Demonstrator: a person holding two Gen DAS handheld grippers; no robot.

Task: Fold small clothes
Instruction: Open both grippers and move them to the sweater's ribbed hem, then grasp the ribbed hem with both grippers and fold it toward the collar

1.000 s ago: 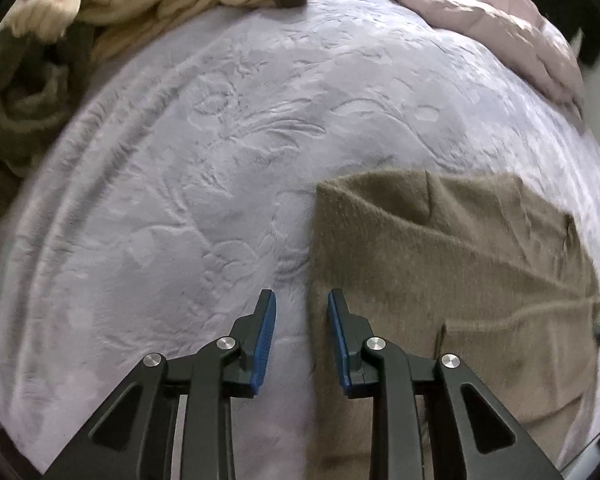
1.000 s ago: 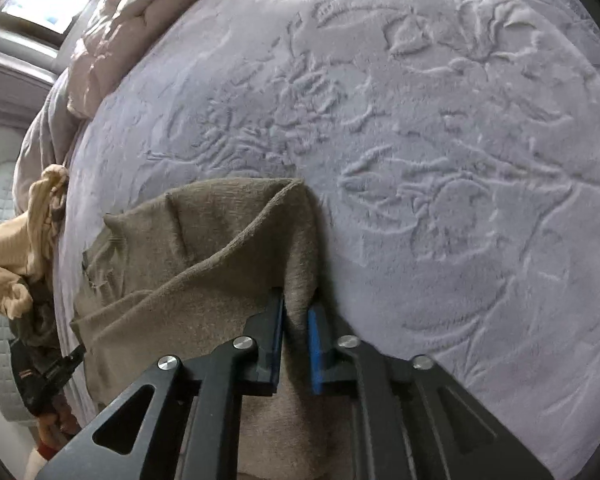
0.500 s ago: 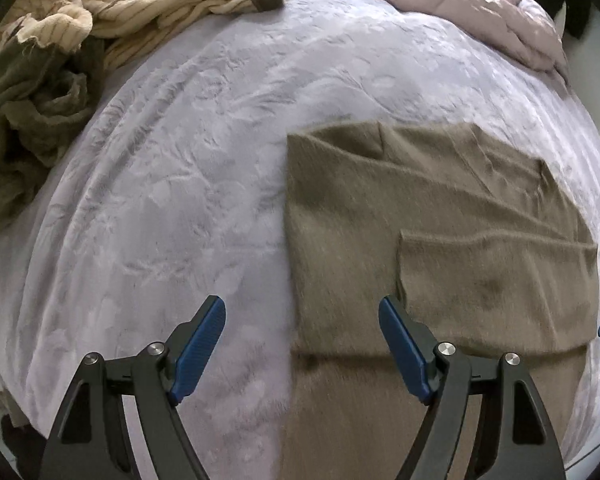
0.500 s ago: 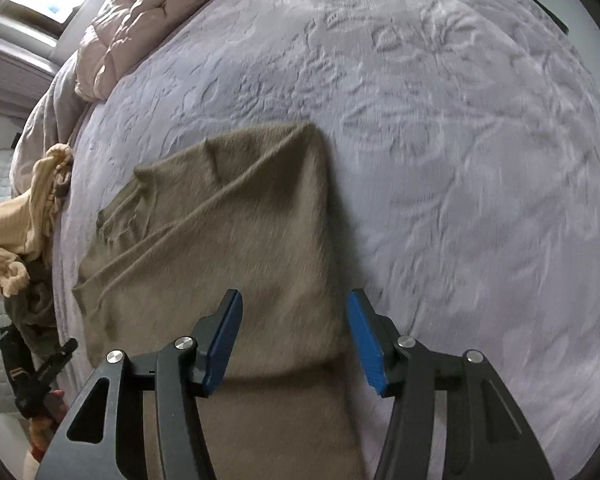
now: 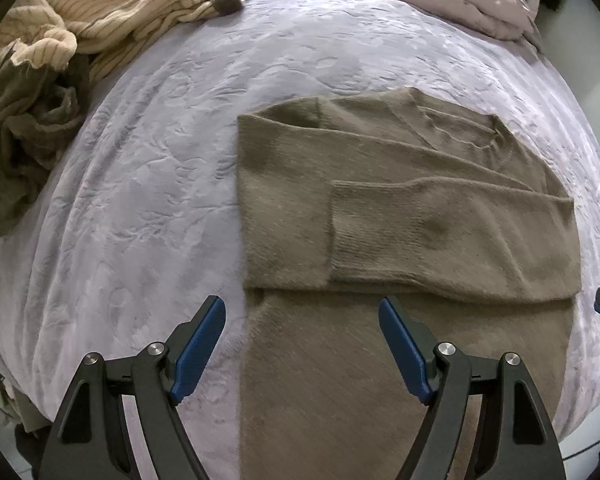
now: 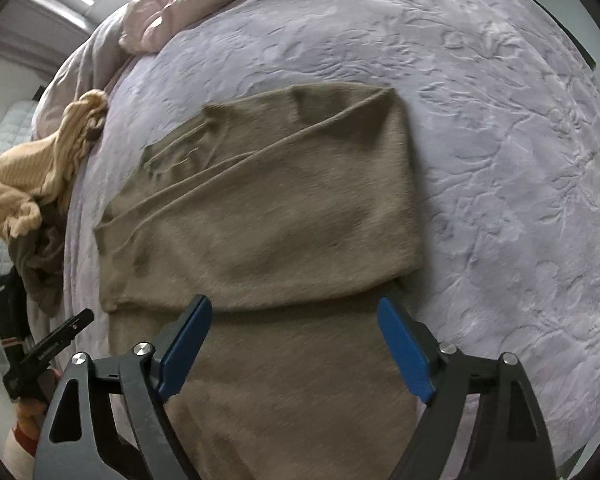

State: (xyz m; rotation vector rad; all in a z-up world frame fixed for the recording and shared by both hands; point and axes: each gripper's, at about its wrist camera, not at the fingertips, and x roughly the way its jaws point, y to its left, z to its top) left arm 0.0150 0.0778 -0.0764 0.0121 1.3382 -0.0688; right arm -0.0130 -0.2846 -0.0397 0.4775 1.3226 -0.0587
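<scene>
Both claws let go of sweater (image 5: 400,208), apparently lifted away, right claw (image 6: 296,344) opening.

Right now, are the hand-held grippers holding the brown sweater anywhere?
No. The left hand-held gripper is open and the right hand-held gripper is opening; both hang above the brown sweater, gripping nothing.

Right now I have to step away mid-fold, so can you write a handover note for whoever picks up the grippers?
Left gripper: open, empty, above the sweater's left edge.
Right gripper: jaws opening, nothing gripped, above its right edge.
Brown sweater: flat on the lilac bedspread, sleeves and top part folded over the body.
Left: fold the lower part, then the crumpled clothes pile.
</scene>
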